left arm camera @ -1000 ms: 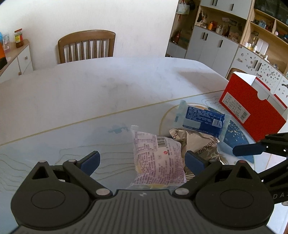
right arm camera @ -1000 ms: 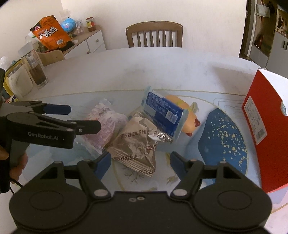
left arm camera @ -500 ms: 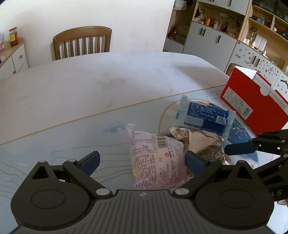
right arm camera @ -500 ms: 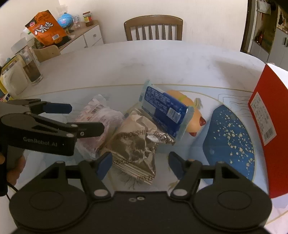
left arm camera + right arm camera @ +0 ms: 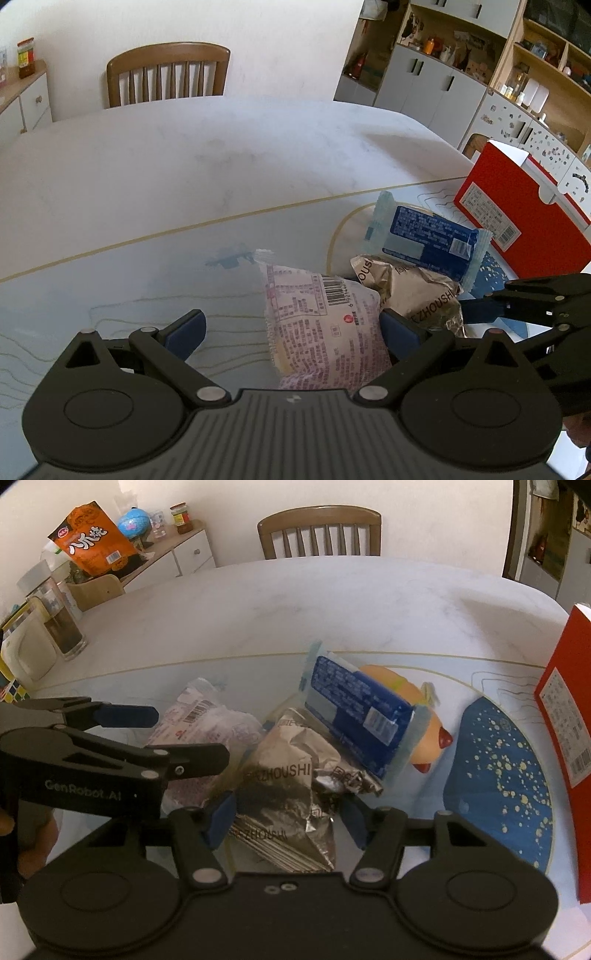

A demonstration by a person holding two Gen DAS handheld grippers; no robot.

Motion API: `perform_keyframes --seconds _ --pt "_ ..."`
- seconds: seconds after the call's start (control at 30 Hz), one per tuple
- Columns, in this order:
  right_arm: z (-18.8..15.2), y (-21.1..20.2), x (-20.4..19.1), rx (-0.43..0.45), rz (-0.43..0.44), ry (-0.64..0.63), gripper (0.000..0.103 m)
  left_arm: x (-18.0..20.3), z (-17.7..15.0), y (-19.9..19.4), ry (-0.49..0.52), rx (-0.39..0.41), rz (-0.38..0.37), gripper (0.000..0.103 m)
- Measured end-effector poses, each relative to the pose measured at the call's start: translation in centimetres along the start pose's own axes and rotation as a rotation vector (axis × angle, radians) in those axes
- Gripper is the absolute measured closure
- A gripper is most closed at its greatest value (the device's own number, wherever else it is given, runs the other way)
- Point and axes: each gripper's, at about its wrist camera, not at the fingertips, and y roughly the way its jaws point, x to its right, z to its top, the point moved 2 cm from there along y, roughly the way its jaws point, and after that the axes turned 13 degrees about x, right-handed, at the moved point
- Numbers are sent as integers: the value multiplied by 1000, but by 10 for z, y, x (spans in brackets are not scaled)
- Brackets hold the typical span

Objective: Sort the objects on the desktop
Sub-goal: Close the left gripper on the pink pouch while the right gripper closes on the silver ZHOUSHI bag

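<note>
Silver foil, crinkled, w/ dark lettering "ZHOUSHI": the foil snack pack [image 5: 291, 794] lies mid-bench on the pale blue mat [image 5: 436, 686], creased and puffed, one corner folded over. The right claw [image 5: 286, 818] straddles its near end, blue pads either side; jaws are closing, about half open, pads close to the foil but contact can't be made out.

Just left of it, touching, is the pink-white snack bag [image 5: 325, 328], translucent, printed w/ small text and a barcode. The left claw [image 5: 291, 328] stands wide open around this bag, right pad beside the bag's edge, left pad well clear on bare mat; nothing gripped.

Leaning on the foil pack's far side is the blue wrapped pack [image 5: 358, 716], glossy blue w/ white print and clear crimped ends. Under and behind that sits an orange-yellow toy [image 5: 424, 731] w/ a red tip.

Further right on the mat, a dark blue patch w/ yellow speckles, then the red box [image 5: 517, 225] w/ white flaps, standing at the bench [image 5: 184, 155] edge. A wooden chair [image 5: 319, 531] is at the far side. A hand [image 5: 22, 827] holds the left claw's handle.
</note>
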Motion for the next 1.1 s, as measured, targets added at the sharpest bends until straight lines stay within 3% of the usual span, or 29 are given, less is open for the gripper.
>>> perform_keyframes --seconds 0.13,0.33,0.57,0.73,1.1 --pt "0 1 1 11 13 -1 41 -1 -1 2 -9 -2 0 4" --pt "1 1 1 15 17 0 46 2 0 1 -5 -4 -14 18" --pt "2 -2 1 9 27 6 55 7 1 -4 -2 5 -43 45" --pt "3 -8 1 13 36 9 63 6 1 -7 -22 2 -37 47" --pt "1 -19 -4 17 50 7 72 5 -4 -20 -46 -2 -33 48"
